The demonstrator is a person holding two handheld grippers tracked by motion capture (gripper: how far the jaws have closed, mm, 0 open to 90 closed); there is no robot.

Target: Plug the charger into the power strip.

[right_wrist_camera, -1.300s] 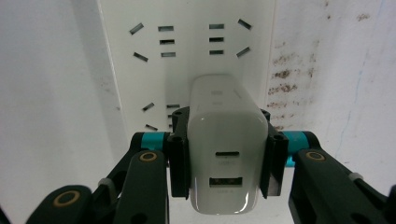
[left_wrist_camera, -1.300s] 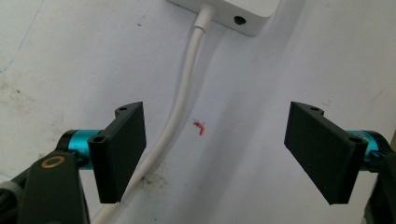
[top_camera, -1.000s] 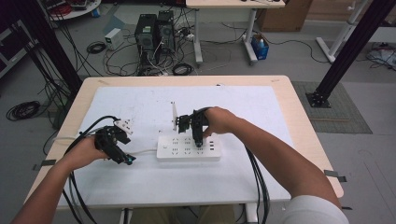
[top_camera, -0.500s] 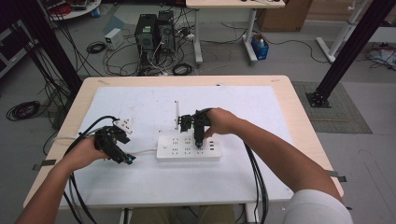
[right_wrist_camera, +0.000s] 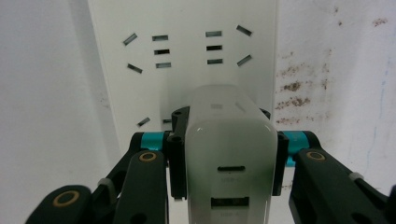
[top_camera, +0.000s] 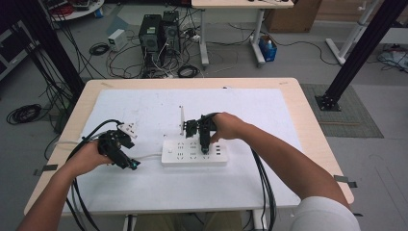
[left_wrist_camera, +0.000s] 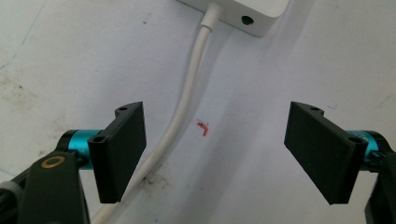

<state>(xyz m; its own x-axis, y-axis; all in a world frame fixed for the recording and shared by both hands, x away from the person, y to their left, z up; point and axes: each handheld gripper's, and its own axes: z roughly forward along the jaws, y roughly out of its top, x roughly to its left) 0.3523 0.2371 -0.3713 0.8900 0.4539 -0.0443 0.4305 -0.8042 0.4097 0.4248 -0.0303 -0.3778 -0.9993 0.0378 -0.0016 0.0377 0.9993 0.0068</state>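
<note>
At centre frame of the high view a white power strip [top_camera: 194, 153] lies flat on the white table top [top_camera: 269, 183], its cable [top_camera: 146, 157] running left toward the person's left hand. The right gripper [top_camera: 204, 144] stands over the middle of the strip, pointing down, jaws clamped on a white charger [right_wrist_camera: 229, 158]. The right gripper view gives what the overhead one cannot: the charger is a blocky adapter with USB ports on its near face, pinched on both flanks by the black jaws, sitting right over the strip's socket face with free sockets beyond it at the top of the frame. Whether the prongs are already in the slots is hidden by the charger body; likely it is being pressed in or pulled out, hence the vertical hold. The left gripper [top_camera: 126, 161] rests low at the left of the strip, jaws wide and holding nothing. The left gripper view shows the cable passing between the jaws, nearer the left one, and the strip's end [left_wrist_camera: 243, 11] at the top edge; probably it waits there to steady the strip or cable, though it touches neither. A small red mark [left_wrist_camera: 202, 128] sits on the table between the jaws. A second white plug [top_camera: 127, 129] lies at the upper left of the left hand, seen from above. Computer towers [top_camera: 159, 31] stand on the floor behind.
</note>
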